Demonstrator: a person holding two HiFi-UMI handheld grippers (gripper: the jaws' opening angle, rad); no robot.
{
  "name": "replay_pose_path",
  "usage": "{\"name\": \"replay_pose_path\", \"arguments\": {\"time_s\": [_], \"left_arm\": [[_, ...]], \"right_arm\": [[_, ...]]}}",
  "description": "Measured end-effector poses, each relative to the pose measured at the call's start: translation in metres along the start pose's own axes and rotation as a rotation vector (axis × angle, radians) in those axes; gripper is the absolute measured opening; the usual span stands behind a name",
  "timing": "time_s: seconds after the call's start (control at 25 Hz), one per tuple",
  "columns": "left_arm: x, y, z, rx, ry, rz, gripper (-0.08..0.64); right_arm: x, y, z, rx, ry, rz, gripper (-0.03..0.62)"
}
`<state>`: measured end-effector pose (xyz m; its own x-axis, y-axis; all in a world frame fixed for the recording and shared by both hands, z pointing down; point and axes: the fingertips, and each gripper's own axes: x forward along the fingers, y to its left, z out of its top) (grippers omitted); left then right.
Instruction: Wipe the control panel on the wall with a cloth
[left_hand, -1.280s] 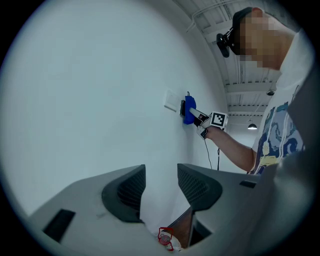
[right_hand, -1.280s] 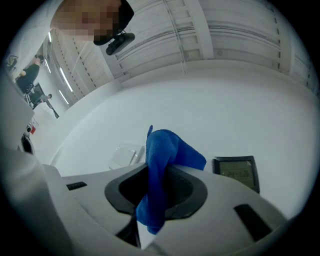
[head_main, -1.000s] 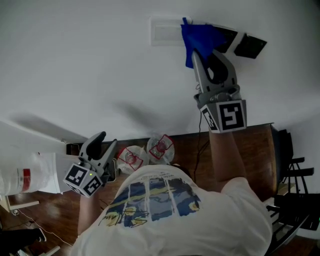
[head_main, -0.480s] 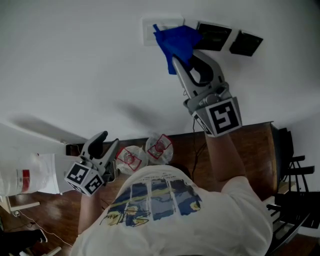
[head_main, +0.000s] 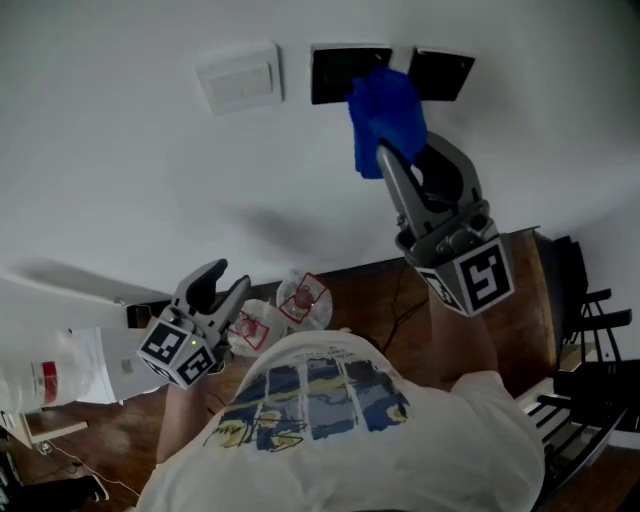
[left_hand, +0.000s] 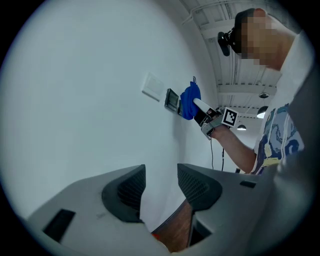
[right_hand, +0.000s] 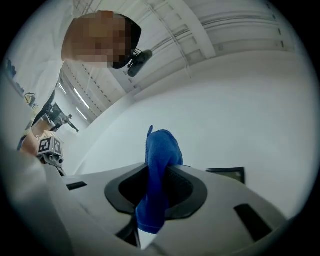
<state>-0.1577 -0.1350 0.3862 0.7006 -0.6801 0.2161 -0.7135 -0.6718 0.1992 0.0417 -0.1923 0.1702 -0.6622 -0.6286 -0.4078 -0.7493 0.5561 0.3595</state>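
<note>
On the wall (head_main: 120, 170): plain white surface carrying a control panel (head_main: 335, 73) of two black squares side by side, with a white switch plate (head_main: 240, 77) just beside them, toward the left of the head view.
Cloth (head_main: 385, 115): blue and bunched, held against the wall over the gap between the two black squares. It overlaps the inner edge of the square nearer the white switch plate. In the right gripper view, a tail of it hangs down between the jaws.
Right gripper (head_main: 385, 152): raised to the control panel, with its jaws clamped on the cloth, which fills the space between them. Its marker cube (head_main: 470, 280) faces the head camera.
Left gripper (head_main: 222, 282): held low and well apart from the control panel. Its jaws are spread and hold nothing; only bare wall and a strip of brown wood show between them.
Below the panel: a brown wooden surface (head_main: 370, 290) stands against the wall. Two round packets (head_main: 300, 300) printed in red lie on it near the left gripper. A white container (head_main: 40, 375) with a red label sits at the far left.
Person: a light shirt (head_main: 330, 400) with a blue and yellow print fills the bottom of the head view.
</note>
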Motion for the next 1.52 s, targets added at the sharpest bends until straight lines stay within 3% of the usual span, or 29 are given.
{"name": "replay_pose_path", "arguments": {"time_s": [0.32, 0.6, 1.0, 1.52], "left_arm": [[0.05, -0.029, 0.002, 0.0, 0.024, -0.04, 0.179], [0.075, -0.046, 0.006, 0.009, 0.031, -0.03, 0.178], [0.056, -0.032, 0.003, -0.007, 0.031, 0.041, 0.179], [0.019, -0.008, -0.005, -0.015, 0.02, 0.049, 0.178]], "right_arm": [[-0.07, -0.112, -0.012, -0.04, 0.055, -0.223, 0.092], [-0.079, -0.183, -0.035, -0.004, 0.058, -0.367, 0.092], [-0.035, -0.165, -0.048, -0.003, 0.055, -0.346, 0.092], [-0.029, -0.145, -0.039, -0.062, 0.068, -0.467, 0.092]]}}
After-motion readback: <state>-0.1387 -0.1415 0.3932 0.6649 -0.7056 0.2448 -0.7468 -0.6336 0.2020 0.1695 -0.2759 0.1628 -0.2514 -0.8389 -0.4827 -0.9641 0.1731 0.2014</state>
